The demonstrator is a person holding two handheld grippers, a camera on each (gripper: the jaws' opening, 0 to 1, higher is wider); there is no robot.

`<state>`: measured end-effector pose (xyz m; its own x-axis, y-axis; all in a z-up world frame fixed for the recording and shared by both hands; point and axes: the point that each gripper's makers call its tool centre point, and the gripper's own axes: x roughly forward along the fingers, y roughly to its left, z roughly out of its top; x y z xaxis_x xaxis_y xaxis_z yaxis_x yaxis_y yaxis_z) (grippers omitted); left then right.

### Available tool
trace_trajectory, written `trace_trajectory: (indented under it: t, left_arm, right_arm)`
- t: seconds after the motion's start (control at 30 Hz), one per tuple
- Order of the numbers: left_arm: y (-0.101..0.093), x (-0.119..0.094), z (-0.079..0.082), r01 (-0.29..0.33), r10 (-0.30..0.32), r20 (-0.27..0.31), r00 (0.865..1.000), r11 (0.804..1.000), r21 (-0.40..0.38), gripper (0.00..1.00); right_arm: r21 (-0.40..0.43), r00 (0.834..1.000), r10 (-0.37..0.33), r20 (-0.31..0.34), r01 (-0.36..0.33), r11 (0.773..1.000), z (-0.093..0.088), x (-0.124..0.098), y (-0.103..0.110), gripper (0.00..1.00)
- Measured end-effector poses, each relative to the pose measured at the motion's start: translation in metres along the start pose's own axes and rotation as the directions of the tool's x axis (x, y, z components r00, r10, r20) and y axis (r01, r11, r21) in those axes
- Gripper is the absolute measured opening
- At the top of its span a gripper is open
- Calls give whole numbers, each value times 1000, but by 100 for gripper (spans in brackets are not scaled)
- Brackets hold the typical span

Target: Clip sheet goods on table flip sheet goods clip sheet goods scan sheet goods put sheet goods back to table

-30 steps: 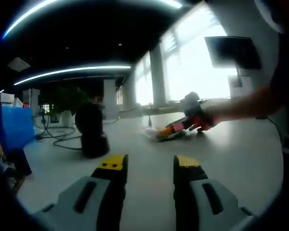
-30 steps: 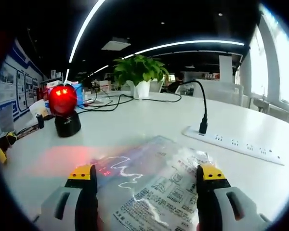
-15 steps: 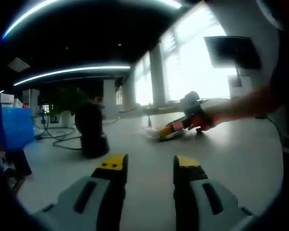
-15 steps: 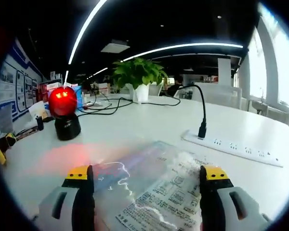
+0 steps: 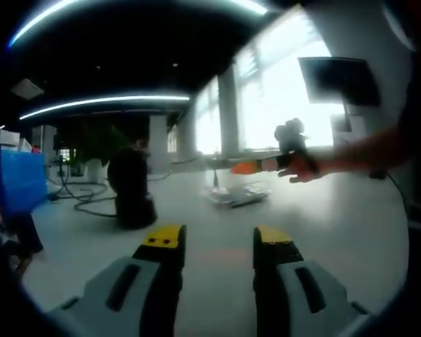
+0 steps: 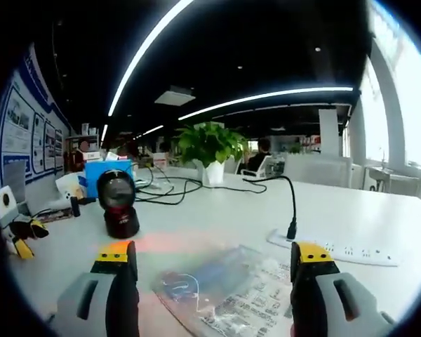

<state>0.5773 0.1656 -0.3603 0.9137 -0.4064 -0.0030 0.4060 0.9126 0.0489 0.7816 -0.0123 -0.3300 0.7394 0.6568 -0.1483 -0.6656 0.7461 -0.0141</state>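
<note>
The sheet goods, a clear plastic bag with printed text [image 6: 231, 291], lies flat on the white table [image 6: 217, 225], below and between my right gripper's [image 6: 212, 254] wide open jaws, which hang above it without touching. In the left gripper view the bag [image 5: 237, 195] sits far off on the table, and the right gripper [image 5: 266, 165], held in a hand, hovers above it. My left gripper [image 5: 216, 239] is open over bare table with nothing between its fingers. A black dome scanner [image 6: 119, 203] stands left of the bag; the scanner [image 5: 131, 196] is also ahead-left of the left gripper.
A white power strip [image 6: 337, 249] with a black cable plugged in lies right of the bag. A potted plant [image 6: 209, 151] and loose cables sit further back. A blue box [image 5: 17, 182] stands at the left. Windows light the far side.
My right gripper has lifted up and away from the bag, which stays flat on the table. The scanner's red glow no longer faces the right view. The left gripper has held still.
</note>
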Motion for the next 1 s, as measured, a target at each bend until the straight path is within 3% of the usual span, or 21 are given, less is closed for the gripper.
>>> trace_trajectory:
  t: [0.1, 0.4, 0.7, 1.0]
  left_arm:
    - [0, 0, 0, 1, -1, 0, 1000, 1000, -6, 31]
    - [0, -1, 4, 4, -4, 14, 1000, 1000, -14, 34]
    - [-4, -1, 4, 19, -19, 18, 1000, 1000, -7, 36]
    - [-8, -1, 4, 32, -32, 8, 999, 1000, 0, 36]
  right_arm:
    - [-7, 1000, 10, 13, -10, 1000, 10, -12, -5, 84]
    - [-14, 998, 5, 66, -4, 1000, 37, -72, 6, 81]
    - [-25, 994, -33, 106, 36, 999, 49, -128, 9, 78]
    - [8, 986, -80, 145, 80, 997, 48, -184, 12, 75]
